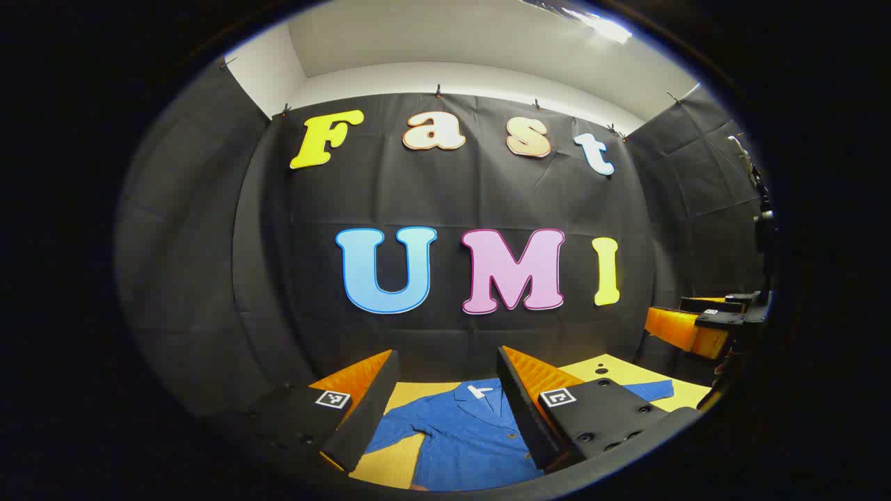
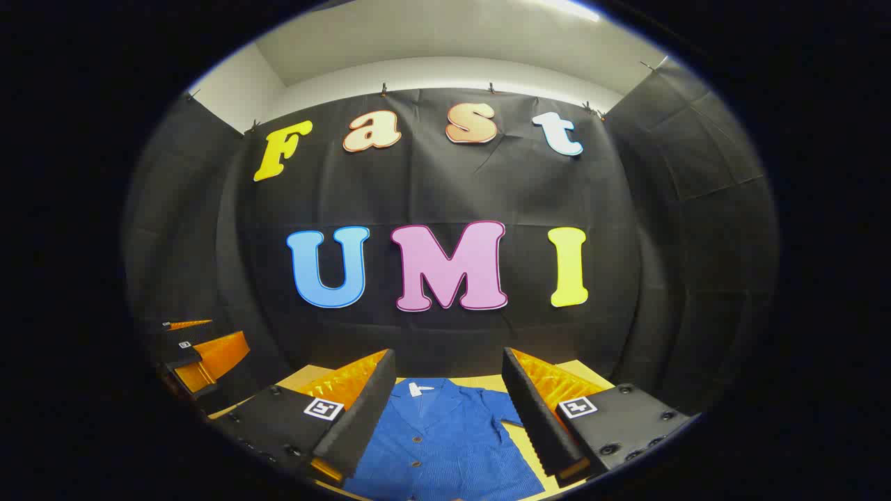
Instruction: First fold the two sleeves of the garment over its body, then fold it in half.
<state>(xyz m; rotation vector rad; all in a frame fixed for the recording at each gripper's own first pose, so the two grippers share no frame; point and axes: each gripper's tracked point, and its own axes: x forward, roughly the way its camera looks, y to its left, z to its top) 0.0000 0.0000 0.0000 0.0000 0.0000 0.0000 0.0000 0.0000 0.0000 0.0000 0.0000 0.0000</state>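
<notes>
A blue button-up shirt (image 1: pixel 466 438) lies flat on the yellow table (image 1: pixel 397 459), collar toward the back wall, both short sleeves spread out to the sides. My left gripper (image 1: pixel 445 358) hovers open above it, nothing between its fingers. In the right gripper view the shirt (image 2: pixel 445 438) lies below my right gripper (image 2: pixel 448 358), which is open too and holds nothing. Each gripper also shows off to the side in the other's view: the right gripper (image 1: pixel 672 313) and the left gripper (image 2: pixel 226 330), both raised off the table.
The black cloth wall stands close behind the table's far edge and wraps both sides. Bare yellow tabletop (image 2: pixel 518 435) shows beside the shirt's right sleeve.
</notes>
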